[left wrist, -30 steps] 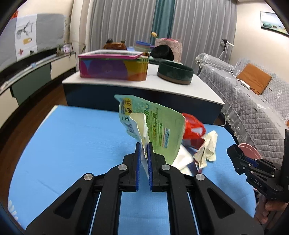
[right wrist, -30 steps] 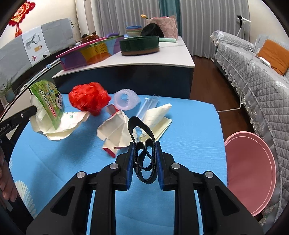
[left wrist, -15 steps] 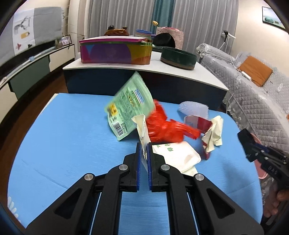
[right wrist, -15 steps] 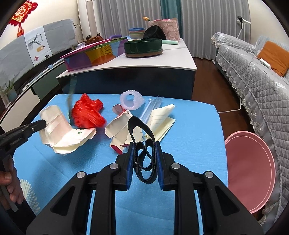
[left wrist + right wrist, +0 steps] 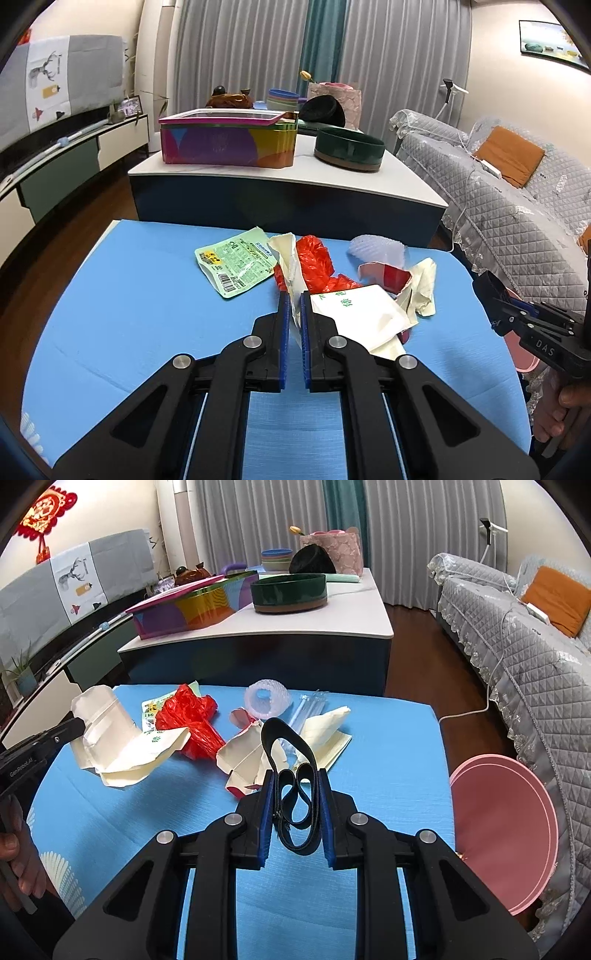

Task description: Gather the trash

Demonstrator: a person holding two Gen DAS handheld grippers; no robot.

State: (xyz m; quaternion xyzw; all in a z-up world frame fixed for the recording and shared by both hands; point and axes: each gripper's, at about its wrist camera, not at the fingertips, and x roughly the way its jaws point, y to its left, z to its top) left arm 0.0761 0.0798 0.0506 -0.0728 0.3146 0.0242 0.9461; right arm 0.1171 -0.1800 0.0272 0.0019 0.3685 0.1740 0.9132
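On the blue counter (image 5: 129, 314), my left gripper (image 5: 292, 310) jaws pinch the cream paper bag (image 5: 354, 314), right gripper (image 5: 295, 794) jaws pinch a black band (image 5: 291, 771); thin paper may tear.

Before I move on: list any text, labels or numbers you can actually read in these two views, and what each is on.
"DAS": white letters on the body of the right hand-held gripper.
"GenRobot.AI": small print on the body of the left hand-held gripper.
Green pouch: barcode, yellow marks and print, too small to read.
Cream paper bag: green characters, not legible.
Red wall ornament: gold pattern, no readable text.
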